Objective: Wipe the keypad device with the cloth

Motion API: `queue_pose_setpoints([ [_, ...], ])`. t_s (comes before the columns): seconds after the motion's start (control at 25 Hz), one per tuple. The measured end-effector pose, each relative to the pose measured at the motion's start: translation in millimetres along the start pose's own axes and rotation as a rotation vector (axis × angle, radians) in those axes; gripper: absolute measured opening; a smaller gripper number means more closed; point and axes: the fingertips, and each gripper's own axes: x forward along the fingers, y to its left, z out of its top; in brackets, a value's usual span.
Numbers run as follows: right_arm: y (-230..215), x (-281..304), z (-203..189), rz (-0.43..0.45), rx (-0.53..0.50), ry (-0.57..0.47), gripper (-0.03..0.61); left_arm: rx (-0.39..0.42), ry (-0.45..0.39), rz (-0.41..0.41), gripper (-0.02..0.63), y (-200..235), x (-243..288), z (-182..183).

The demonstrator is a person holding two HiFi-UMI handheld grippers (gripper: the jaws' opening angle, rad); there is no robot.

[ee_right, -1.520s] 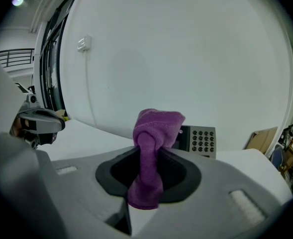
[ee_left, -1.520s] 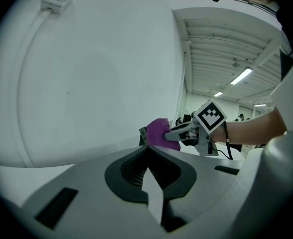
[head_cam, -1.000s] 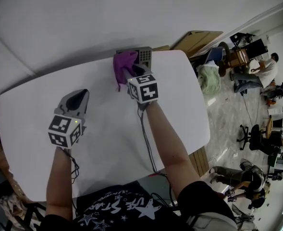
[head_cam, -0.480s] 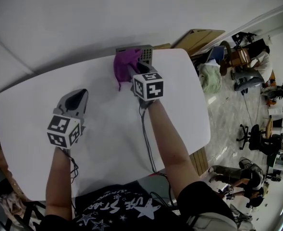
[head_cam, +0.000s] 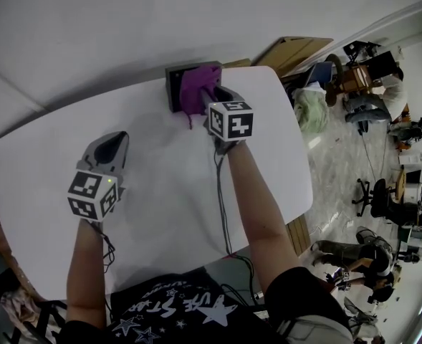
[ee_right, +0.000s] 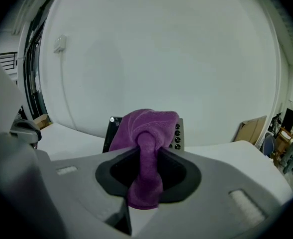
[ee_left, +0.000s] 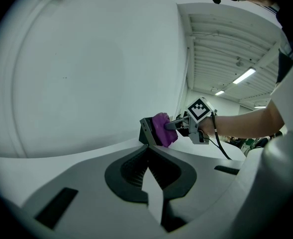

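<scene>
Clamping the purple cloth (head_cam: 196, 87) in your right gripper (head_cam: 209, 96), you are pressing it against the keypad device (head_cam: 173, 84) just ahead, at the table's (head_cam: 160, 192) far edge. Your left gripper (head_cam: 113, 146) is sitting closed and empty, with bare tabletop around it.

White table (head_cam: 164, 192), leaning cardboard sheet (head_cam: 289, 51), office chair (head_cam: 382, 206)

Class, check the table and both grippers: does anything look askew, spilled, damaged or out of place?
Nothing stands out. The right gripper presses the purple cloth against the keypad device at the table's far edge; the left gripper is shut and empty. No spill or damage shows.
</scene>
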Motion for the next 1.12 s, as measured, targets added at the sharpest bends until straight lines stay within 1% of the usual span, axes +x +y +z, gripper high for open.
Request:
queue_pose_setpoints([
  [0.16, -19, -1, 0, -0.035, 0.027, 0.001, 0.095, 0.0, 0.002, 0.003, 0.006, 3, 0, 1],
  [0.48, -40, -5, -2, -0.049, 0.053, 0.006, 0.095, -0.003, 0.005, 0.0, 0.006, -2, 7, 2],
  [0.84, -71, -17, -20, -0.14, 0.091, 0.043, 0.095, -0.003, -0.004, -0.009, 0.006, -8, 11, 6],
  [1.12, -67, -32, -21, -0.138, 0.084, 0.034, 0.095, 0.005, -0.023, -0.021, 0.006, -16, 11, 15],
])
